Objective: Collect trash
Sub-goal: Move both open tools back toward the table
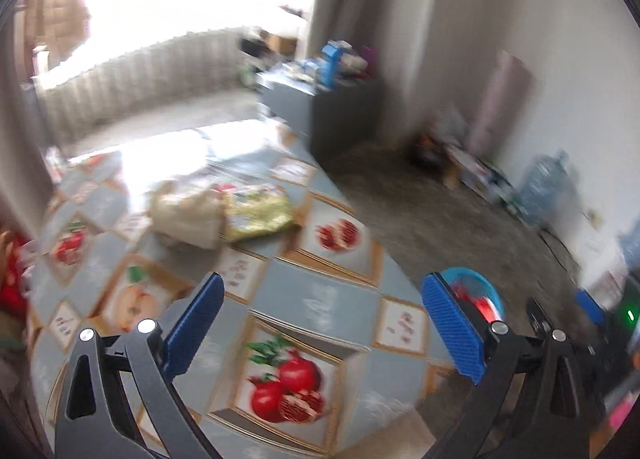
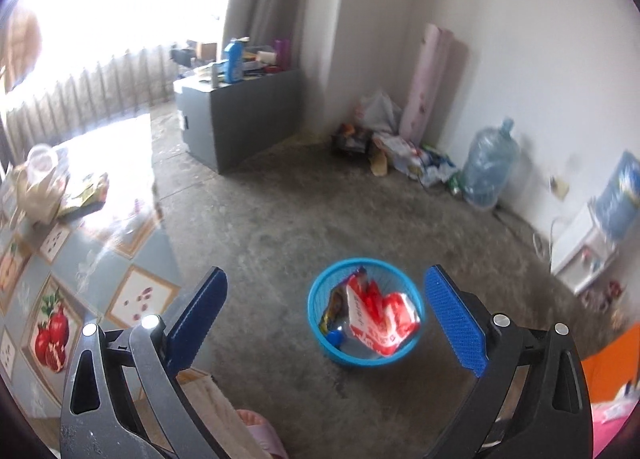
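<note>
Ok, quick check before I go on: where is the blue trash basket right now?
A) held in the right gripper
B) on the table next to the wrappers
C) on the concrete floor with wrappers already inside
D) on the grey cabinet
C: the blue trash basket stands on the bare floor with a red-and-white wrapper in it, while the right gripper is open and empty.
</note>
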Action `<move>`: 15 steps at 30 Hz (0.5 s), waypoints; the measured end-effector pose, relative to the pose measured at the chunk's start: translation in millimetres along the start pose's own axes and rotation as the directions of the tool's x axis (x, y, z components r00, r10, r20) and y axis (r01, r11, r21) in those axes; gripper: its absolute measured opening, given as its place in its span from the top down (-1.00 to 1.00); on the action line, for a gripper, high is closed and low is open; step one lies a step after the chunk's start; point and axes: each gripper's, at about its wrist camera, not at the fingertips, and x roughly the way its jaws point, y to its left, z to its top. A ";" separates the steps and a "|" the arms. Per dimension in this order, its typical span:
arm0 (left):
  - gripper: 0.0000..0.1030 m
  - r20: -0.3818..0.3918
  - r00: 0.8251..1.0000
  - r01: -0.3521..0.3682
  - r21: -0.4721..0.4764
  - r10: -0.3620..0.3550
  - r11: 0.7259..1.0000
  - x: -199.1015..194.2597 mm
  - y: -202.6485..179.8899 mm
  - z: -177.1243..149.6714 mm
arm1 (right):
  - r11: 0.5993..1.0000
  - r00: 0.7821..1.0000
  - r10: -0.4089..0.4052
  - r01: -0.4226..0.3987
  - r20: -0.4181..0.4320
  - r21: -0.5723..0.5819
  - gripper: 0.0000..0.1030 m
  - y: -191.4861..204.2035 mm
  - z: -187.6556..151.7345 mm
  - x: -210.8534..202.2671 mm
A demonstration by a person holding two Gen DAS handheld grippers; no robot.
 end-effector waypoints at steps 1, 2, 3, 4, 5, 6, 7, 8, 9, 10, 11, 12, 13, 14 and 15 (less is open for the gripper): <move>-0.89 0.016 1.000 -0.003 -0.012 0.003 1.000 -1.3 1.8 -1.1 | 1.000 1.000 0.003 -0.003 0.005 -0.014 -0.84 3.9 1.0 -1.2; -0.89 0.015 1.000 -0.001 -0.024 0.001 1.000 -1.8 4.9 -1.6 | 1.000 1.000 0.006 -0.006 0.009 -0.027 -0.84 8.2 1.4 -2.6; -0.89 0.000 1.000 0.007 -0.035 -0.007 0.999 -0.8 7.4 -1.5 | 0.999 1.000 0.012 -0.011 0.014 -0.039 -0.84 11.6 2.7 -3.3; -0.89 -0.022 1.000 0.021 -0.050 -0.022 0.999 0.8 11.0 -1.4 | 0.999 1.000 0.021 -0.020 0.018 -0.048 -0.84 14.1 3.5 -4.6; -0.89 -0.041 0.998 0.040 -0.071 -0.043 0.997 2.4 14.7 -1.9 | 0.998 0.999 0.032 -0.030 0.020 -0.053 -0.84 15.5 4.1 -5.1; -0.89 -0.056 0.996 0.064 -0.092 -0.070 0.994 3.6 18.3 -3.2 | 0.997 0.999 0.046 -0.045 0.020 -0.055 -0.84 16.5 5.4 -4.8; -0.89 -0.069 0.993 0.092 -0.109 -0.100 0.990 4.1 21.4 -5.6 | 0.997 0.998 0.055 -0.054 0.023 -0.053 -0.84 18.3 6.3 -6.4; -0.89 -0.081 0.989 0.114 -0.120 -0.125 0.986 5.1 22.0 -6.3 | 0.996 0.997 0.068 -0.066 0.030 -0.051 -0.84 17.6 6.7 -7.8; -0.89 -0.098 0.983 0.140 -0.137 -0.154 0.981 6.9 24.9 -7.4 | 0.995 0.996 0.085 -0.083 0.040 -0.048 -0.84 16.8 7.5 -8.8; -0.89 -0.105 0.980 0.151 -0.150 -0.168 0.977 8.8 25.6 -8.7 | 0.995 0.995 0.093 -0.091 0.045 -0.046 -0.84 19.6 5.7 -11.8; -0.89 -0.106 0.977 0.164 -0.170 -0.184 0.972 9.0 28.7 -9.6 | 0.994 0.993 0.105 -0.103 0.051 -0.048 -0.84 20.0 6.1 -12.5; -0.89 -0.099 0.976 0.173 -0.186 -0.194 0.967 8.1 30.9 -9.7 | 0.992 0.991 0.119 -0.116 0.057 -0.051 -0.84 21.1 6.2 -13.2; -0.89 -0.085 0.975 0.182 -0.204 -0.203 0.962 6.7 34.4 -10.2 | 0.990 0.989 0.131 -0.128 0.061 -0.055 -0.84 22.1 6.2 -13.5; -0.89 -0.069 0.976 0.188 -0.216 -0.207 0.958 4.4 37.4 -10.1 | 0.989 0.988 0.139 -0.135 0.065 -0.061 -0.84 24.2 6.0 -14.0; -0.89 -0.053 0.976 0.193 -0.222 -0.209 0.956 2.0 39.8 -9.7 | 0.987 0.987 0.147 -0.143 0.071 -0.069 -0.84 25.3 5.5 -14.4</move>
